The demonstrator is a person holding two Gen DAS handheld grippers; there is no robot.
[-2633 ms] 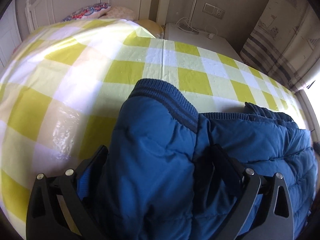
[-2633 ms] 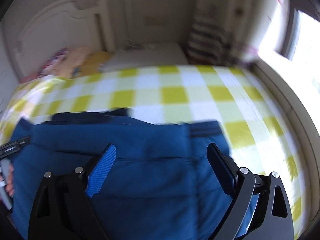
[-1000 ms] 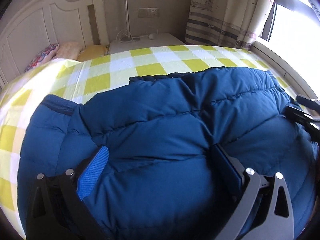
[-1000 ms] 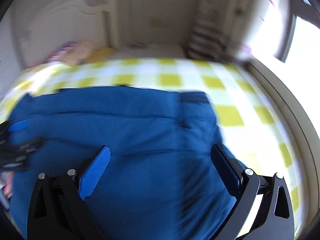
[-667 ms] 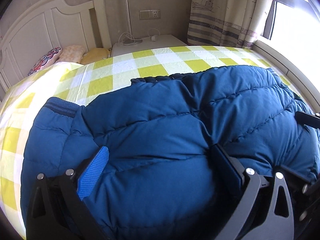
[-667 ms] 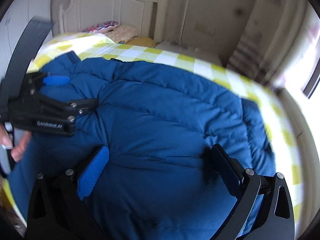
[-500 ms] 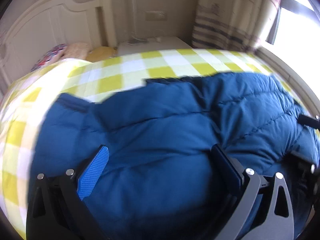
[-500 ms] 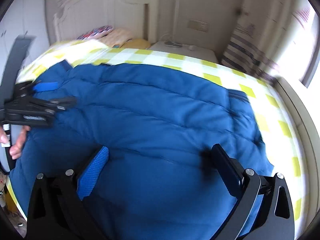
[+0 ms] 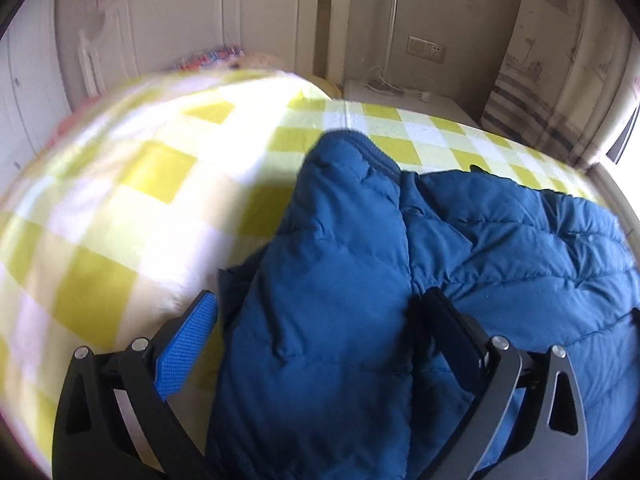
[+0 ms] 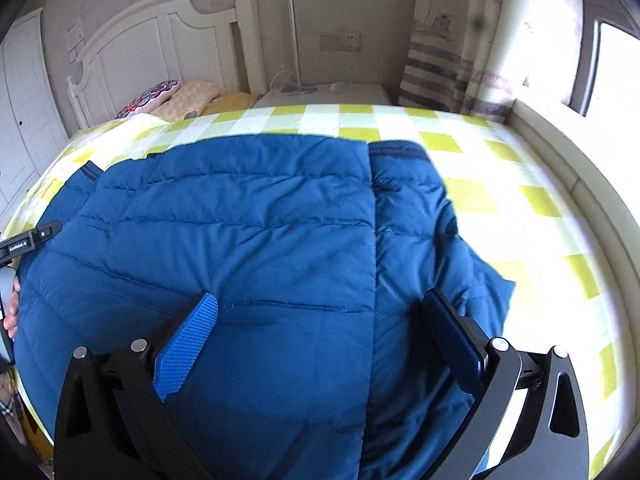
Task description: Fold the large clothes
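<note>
A blue quilted puffer jacket lies spread on the yellow-and-white checked bed sheet. Its right sleeve lies along the body, cuff toward the headboard. My right gripper hovers open over the jacket's lower part, holding nothing. In the left wrist view the jacket's left sleeve runs away from me, with the body to its right. My left gripper is open, and the sleeve lies between its spread fingers. A hand shows at the right view's left edge.
A white headboard and pillows stand at the far end of the bed. A white nightstand with cables is beside them. A striped curtain and a window ledge line the right side.
The left view has swung left, from over the jacket's body to its left sleeve. The right view has turned to face the jacket squarely. Both grippers stayed open.
</note>
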